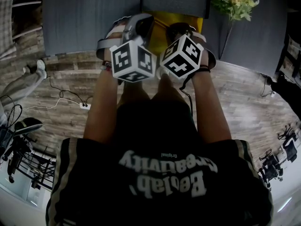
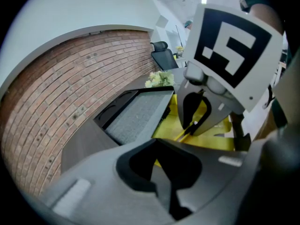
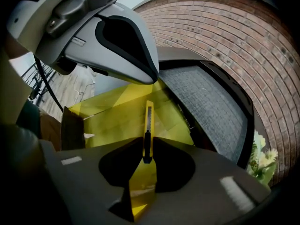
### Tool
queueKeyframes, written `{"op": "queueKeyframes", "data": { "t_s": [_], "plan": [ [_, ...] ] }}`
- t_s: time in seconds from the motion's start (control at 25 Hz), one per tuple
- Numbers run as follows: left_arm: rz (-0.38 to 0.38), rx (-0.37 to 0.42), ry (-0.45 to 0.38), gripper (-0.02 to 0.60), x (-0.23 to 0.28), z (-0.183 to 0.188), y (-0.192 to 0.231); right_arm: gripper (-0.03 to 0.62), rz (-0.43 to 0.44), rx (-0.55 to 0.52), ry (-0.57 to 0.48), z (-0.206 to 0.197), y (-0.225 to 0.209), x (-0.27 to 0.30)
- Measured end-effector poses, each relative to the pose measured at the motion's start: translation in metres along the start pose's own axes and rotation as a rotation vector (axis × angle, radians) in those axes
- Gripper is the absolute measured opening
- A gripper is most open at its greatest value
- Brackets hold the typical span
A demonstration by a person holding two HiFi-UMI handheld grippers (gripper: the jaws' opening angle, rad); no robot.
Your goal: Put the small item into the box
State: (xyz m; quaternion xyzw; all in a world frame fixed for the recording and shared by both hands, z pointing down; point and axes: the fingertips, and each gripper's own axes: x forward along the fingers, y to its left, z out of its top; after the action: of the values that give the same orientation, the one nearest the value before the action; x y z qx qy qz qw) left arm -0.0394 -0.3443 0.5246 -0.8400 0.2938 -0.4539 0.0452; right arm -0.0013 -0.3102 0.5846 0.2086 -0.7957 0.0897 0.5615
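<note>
Head view: both hands sit over the yellow box, left claw and right claw side by side above it. Left gripper view: the left claw is pressed together on nothing, just above the box. Right gripper view: the right claw pinches the yellow knife. Its long axis runs straight out along the claw, tip aimed down into the open box. A straight drop looks on.
</note>
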Motion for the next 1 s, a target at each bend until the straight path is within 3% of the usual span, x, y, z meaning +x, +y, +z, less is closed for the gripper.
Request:
{"op": "queueKeyframes", "data": {
  "t_s": [0.8, 1.0],
  "plan": [
    [-0.006, 0.001, -0.003, 0.003, 0.004, 0.004, 0.001, 0.078, 0.008, 0.014, 0.009, -0.001, -0.002, 0.0],
    [-0.008, 0.011, 0.0, 0.003, 0.001, 0.005, 0.002, 0.183, -0.023, 0.04, -0.014, -0.001, -0.009, -0.004]
  ]
}}
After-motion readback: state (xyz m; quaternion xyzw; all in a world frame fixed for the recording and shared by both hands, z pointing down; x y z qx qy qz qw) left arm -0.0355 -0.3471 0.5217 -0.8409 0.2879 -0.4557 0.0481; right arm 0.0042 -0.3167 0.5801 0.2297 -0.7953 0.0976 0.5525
